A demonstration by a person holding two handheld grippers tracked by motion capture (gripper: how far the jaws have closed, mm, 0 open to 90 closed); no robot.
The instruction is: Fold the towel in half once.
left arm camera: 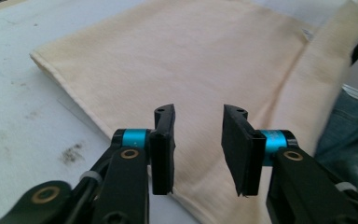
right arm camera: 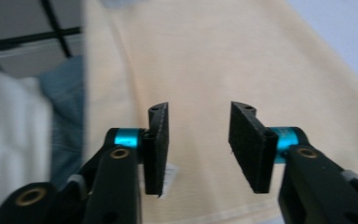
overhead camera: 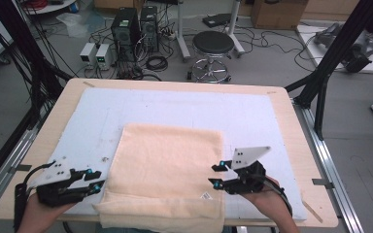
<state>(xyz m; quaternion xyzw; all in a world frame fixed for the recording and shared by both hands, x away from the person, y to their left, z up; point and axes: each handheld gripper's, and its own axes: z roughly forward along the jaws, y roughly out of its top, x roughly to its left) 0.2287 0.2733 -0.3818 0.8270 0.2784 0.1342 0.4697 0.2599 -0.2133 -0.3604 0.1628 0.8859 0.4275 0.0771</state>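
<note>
One table (overhead camera: 291, 126) w/ a pale blue-white mat (overhead camera: 175, 104) carries the lot, and on the mat lies a cream towel (overhead camera: 170, 165), the only thing here to work on. It sits centre-near, its near edge folded over into a thick band that hangs a bit past the table's front edge toward the person. A small white label (overhead camera: 206, 195) shows on that band, near the right corner.

Handling, as a judgement: soft, limp, light cloth; it will sag and drape when lifted, not slip much, nothing fragile. The doubled near band is bulkier, so a pinch there needs wide fingers. Best hold looks like the two near corners or side hems, one per gripper, so the cloth stays spread rather than bunching.

The left gripper (overhead camera: 93, 180) sits at the towel's left near edge; in the left gripper view its fingers (left arm camera: 164, 144) are spread, nothing between them, towel hem just beyond. The right gripper (overhead camera: 217, 175) hovers over the towel's right near part; in the right gripper view its fingers (right arm camera: 248, 144) are likewise spread, empty, w/ the label beside the left one.

No containers on the table.
</note>
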